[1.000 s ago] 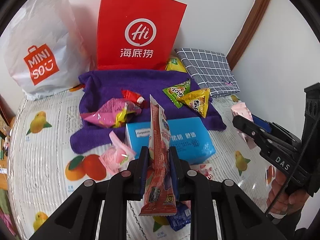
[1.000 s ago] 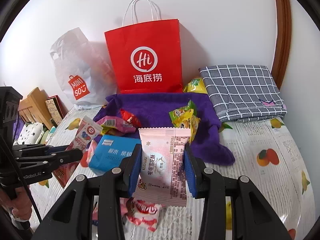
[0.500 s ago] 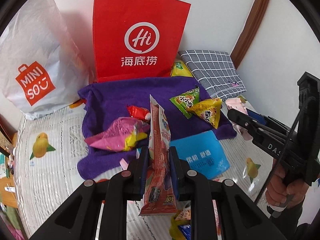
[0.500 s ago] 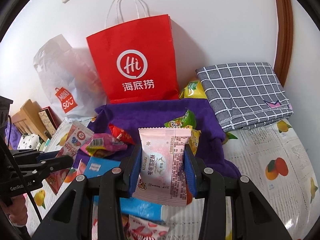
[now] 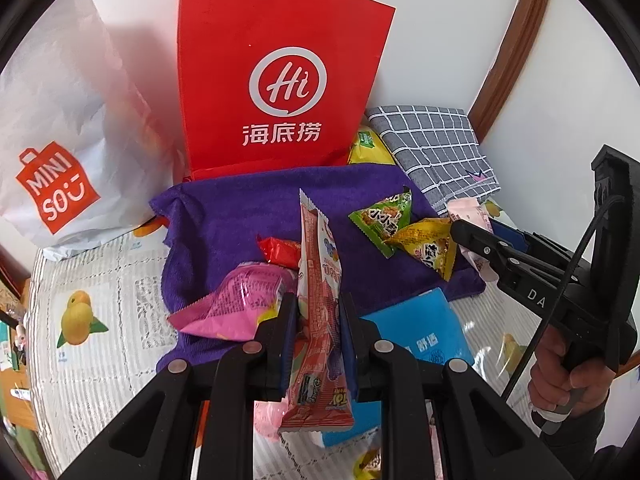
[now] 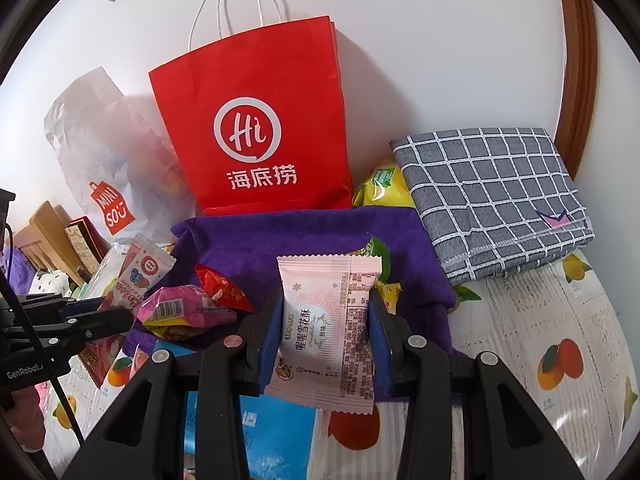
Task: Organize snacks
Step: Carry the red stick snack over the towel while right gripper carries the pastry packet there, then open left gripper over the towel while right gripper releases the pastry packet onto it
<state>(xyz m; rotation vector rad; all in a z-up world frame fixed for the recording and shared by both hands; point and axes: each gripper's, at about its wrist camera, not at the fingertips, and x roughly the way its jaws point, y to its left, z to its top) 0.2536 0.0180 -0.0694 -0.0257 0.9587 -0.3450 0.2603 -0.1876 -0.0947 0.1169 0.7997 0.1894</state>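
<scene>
My left gripper (image 5: pixel 318 300) is shut on a tall red and white snack packet (image 5: pixel 320 312), held upright above the near edge of the purple towel (image 5: pixel 248 208). My right gripper (image 6: pixel 326 300) is shut on a pale pink snack packet (image 6: pixel 324 328), held above the same towel (image 6: pixel 280 236). On the towel lie a pink packet (image 5: pixel 232 308), a small red packet (image 5: pixel 280 250), a green triangular packet (image 5: pixel 382 216) and a yellow triangular packet (image 5: pixel 430 248). A blue box (image 5: pixel 420 332) lies just in front of the towel.
A red paper bag (image 5: pixel 280 80) stands against the wall behind the towel, a white Miniso bag (image 5: pixel 60 140) to its left. A folded grey checked cloth (image 6: pixel 492 192) lies at the back right, a yellow-green packet (image 6: pixel 380 184) beside it. More snacks lie on the fruit-print tablecloth (image 6: pixel 540 320).
Both grippers have moved forward toward the towel and the red bag, each still holding its packet. The bags and towel loom larger now.
</scene>
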